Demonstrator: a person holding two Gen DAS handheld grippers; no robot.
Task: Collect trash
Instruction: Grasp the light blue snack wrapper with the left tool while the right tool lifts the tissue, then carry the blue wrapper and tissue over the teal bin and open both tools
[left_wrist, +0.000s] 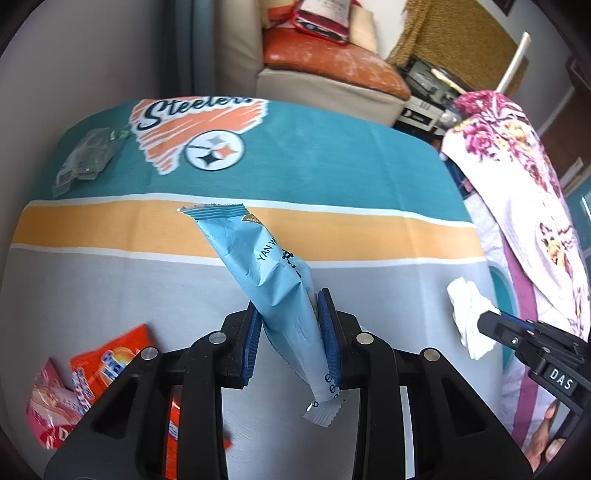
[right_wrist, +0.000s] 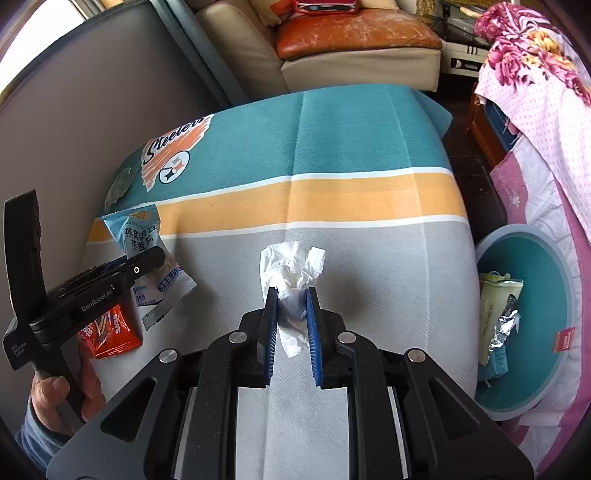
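The left tool (left_wrist: 290, 339) has its blue pads (left_wrist: 327, 332) closed against the lower part of a light blue snack wrapper (left_wrist: 258, 254), which stands up from the grip and leans toward the orange stripe of the cloth-covered surface (left_wrist: 332, 177); its torn end hangs below the pads. The right tool (right_wrist: 291, 321) is nearly closed on a crumpled white tissue (right_wrist: 291, 266), pinching its narrow waist so that most of the wad flares out above the pads over the grey part of the cloth. Off the surface's right edge, low on the floor side, sits a teal bin (right_wrist: 532, 373) that already holds a pale packet and some foil. More trash remains: an orange packet (left_wrist: 107, 369) and a pink-and-red wrapper (left_wrist: 48, 410) near the front left corner, and a clear plastic wrapper (left_wrist: 85, 158) at the far left edge beside the Steelers logo. The likeliest trouble, as I judge it, is the blue wrapper slipping: it is slick and creased, held only near one end, so a quick swing toward the bin could let it slide free or flop against the other tool. The tissue is light and loosely bunched, so it may tear or cling to the ribbed pads on release. Both tools heading for one bin could also knock together.
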